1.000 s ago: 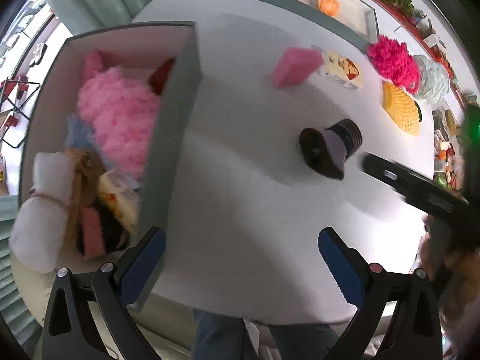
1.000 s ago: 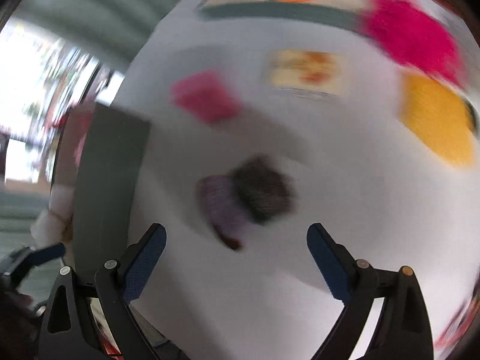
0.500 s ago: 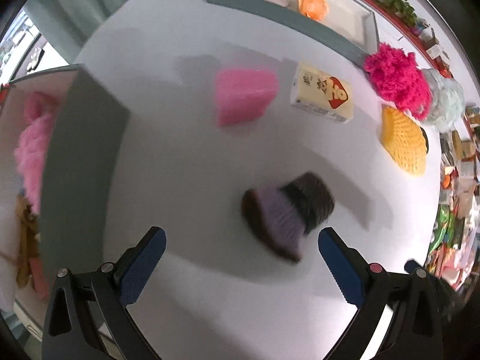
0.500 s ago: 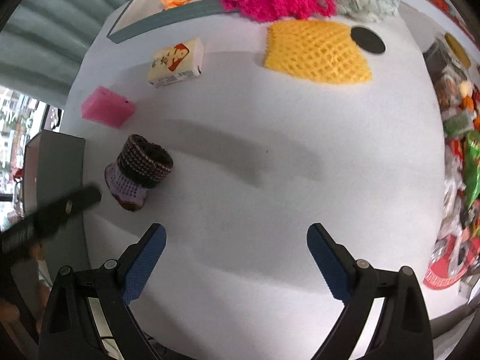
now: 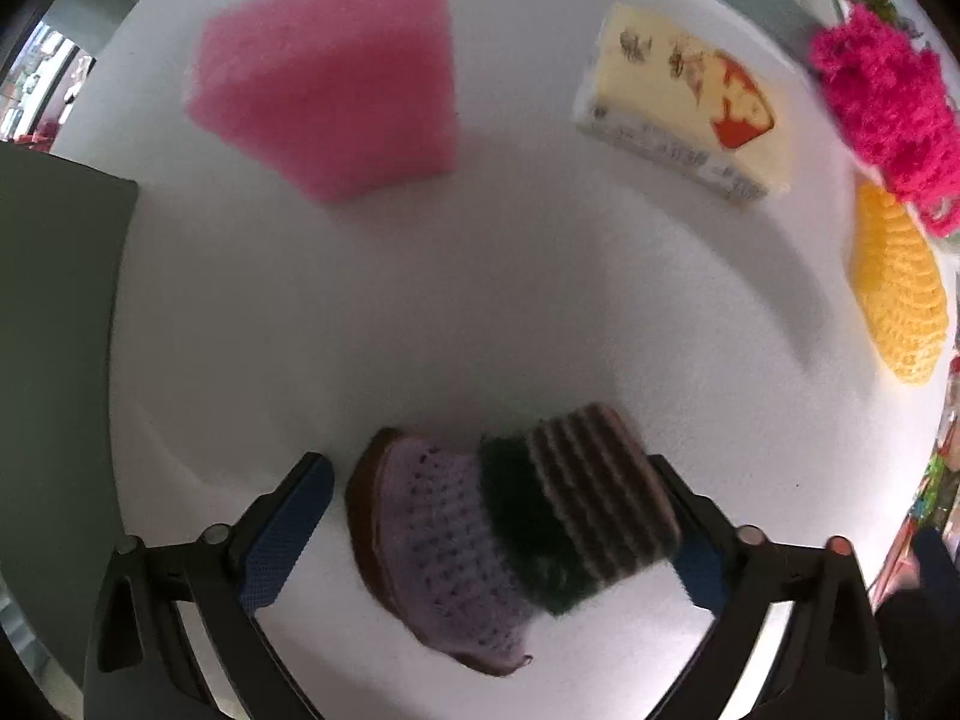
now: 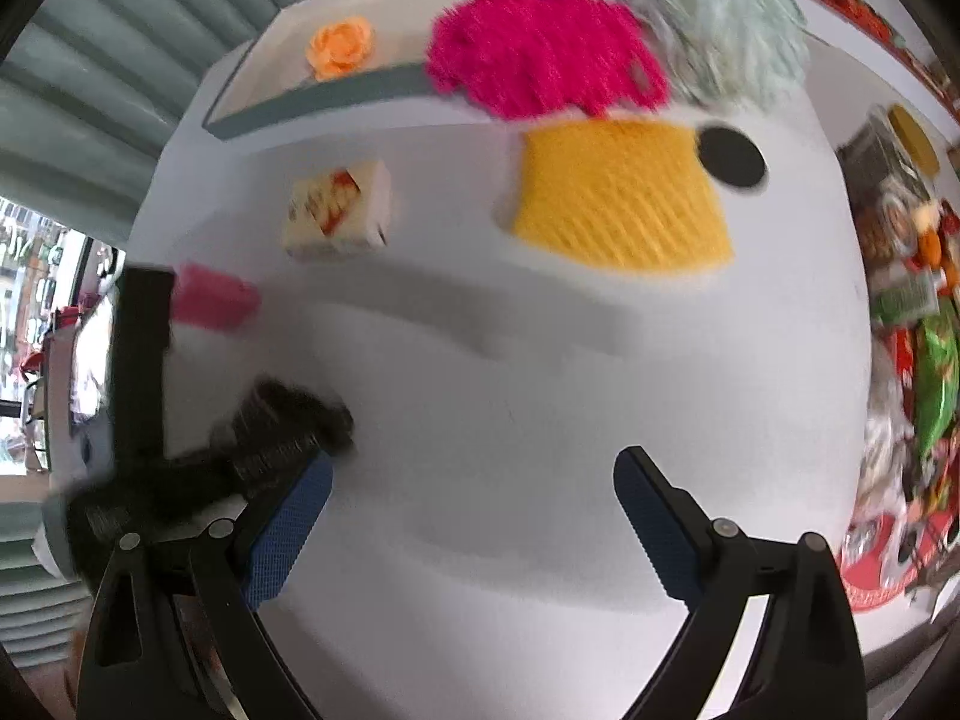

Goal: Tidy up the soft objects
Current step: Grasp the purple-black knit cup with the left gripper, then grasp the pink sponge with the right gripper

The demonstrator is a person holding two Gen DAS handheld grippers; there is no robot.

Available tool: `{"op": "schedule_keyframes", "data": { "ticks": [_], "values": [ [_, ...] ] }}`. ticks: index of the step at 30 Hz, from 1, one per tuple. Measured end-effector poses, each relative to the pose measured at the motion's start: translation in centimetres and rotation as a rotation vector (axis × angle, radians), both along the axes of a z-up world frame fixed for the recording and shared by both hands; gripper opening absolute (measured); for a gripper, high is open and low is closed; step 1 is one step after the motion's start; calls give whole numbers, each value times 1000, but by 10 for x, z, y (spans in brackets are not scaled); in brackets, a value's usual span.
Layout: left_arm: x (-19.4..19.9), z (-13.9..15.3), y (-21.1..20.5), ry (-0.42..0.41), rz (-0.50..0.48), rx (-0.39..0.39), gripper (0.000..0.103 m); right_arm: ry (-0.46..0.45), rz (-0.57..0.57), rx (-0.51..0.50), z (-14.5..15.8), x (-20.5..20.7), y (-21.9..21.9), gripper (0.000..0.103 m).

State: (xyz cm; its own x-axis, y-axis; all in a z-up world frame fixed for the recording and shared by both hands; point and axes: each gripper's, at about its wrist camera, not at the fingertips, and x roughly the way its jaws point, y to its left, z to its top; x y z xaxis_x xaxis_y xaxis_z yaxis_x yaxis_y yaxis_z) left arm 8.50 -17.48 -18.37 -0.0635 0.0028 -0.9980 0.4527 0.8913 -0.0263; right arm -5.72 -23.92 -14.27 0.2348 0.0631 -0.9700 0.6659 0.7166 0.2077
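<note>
The left gripper now straddles the knitted bootie at the bottom of the left wrist view, where a second ago it hung over the edge of the box with the bootie well up and to the right of its fingers. Its jaws are closing with the bootie between them: the left pad still shows a gap of table beside the purple foot, and the right pad is hidden behind the striped cuff, so contact there cannot be told. That reads as the start of a pick, with the grip not yet made. The pink sponge fills the upper left of that view, the tissue pack sits upper right, and the magenta fluff and yellow net run down the right edge; the grey box wall is along the left edge. The right gripper stands open over bare table at the bottom of its own view, holding nothing. In that view the left tool appears as a dark blurred shape at the lower left over the bootie, and the tray with the orange flower lies at the top. The bootie looks to be the next item bound for the box, with several soft things on the table still unsorted.
</note>
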Motion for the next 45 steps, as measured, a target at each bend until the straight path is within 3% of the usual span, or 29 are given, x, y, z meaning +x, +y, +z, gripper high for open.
{"op": "schedule_keyframes", "data": {
  "ticks": [1,5,8,14,18,20,23,26,29,33,35,41,45],
  "values": [
    [-1,5,0,-29,-18,-17,75,-8,9,-7,2,9,-3,97],
    [-6,12,12,-35,-108,-67,61,-40,41,-20,11,37,-10,97],
    [-14,14,41,-38,-139,-48,61,-68,91,-14,15,66,-5,97],
    [-32,5,98,12,-120,-5,61,-99,281,36,3,133,48,97],
    [-26,3,101,16,-110,-18,61,-130,351,12,-5,182,77,97],
    [-23,2,105,13,-118,-19,61,-101,379,3,-16,191,85,97],
    [-29,2,103,18,-117,-29,61,99,311,-50,-36,163,79,97],
    [-43,7,108,16,-132,-37,61,203,201,-44,-40,110,61,97],
    [-53,9,103,8,-152,-38,61,186,116,4,-32,67,47,97],
    [-57,12,107,-2,-169,-34,62,111,-71,104,-24,48,30,97],
    [-59,12,108,-3,-174,-36,62,109,-43,127,-28,61,32,97],
    [-60,10,109,-4,-158,-29,62,122,229,-59,-34,130,58,97],
    [-60,10,109,-9,-158,-27,62,141,293,-82,-47,155,60,97]
  ]
}}
